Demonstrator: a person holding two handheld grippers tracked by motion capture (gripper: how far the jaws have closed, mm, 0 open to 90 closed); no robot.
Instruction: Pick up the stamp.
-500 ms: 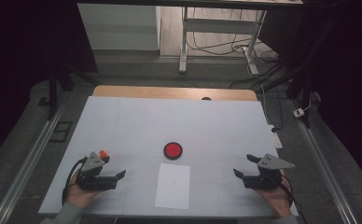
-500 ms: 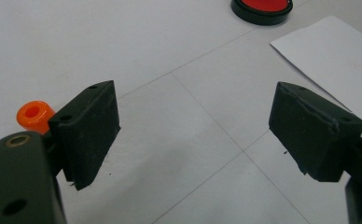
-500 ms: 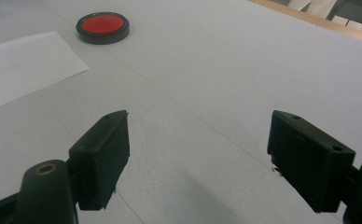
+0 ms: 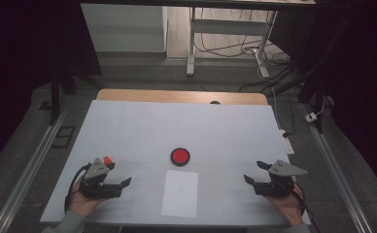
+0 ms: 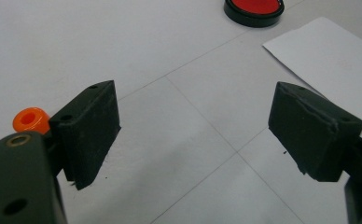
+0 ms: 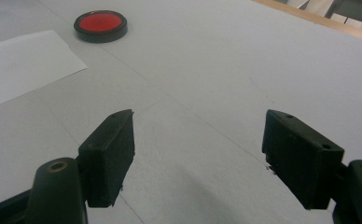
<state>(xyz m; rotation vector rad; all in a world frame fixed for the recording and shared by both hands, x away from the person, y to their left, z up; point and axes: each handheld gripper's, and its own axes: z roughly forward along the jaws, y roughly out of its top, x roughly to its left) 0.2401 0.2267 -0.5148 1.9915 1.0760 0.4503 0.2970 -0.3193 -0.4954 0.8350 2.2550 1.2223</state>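
On the white worktop (image 4: 143, 126) a red disc with a black rim (image 4: 180, 156) lies a little toward the near edge from the middle, and a white sheet of paper (image 4: 179, 192) lies just on the near side of it, reaching almost to the near edge.

The left gripper (image 4: 118, 185) rests near the near left corner, held in the person's left hand (image 4: 82, 201), its jaws standing wide apart with nothing between them. It points along the near edge toward the paper, which lies close ahead of it; the disc is farther off, ahead and toward the far edge.

The right gripper (image 4: 252, 174) sits near the near right corner, in the right hand (image 4: 286, 206), jaws likewise spread wide and empty. The paper and disc lie well apart from it, toward the left edge.
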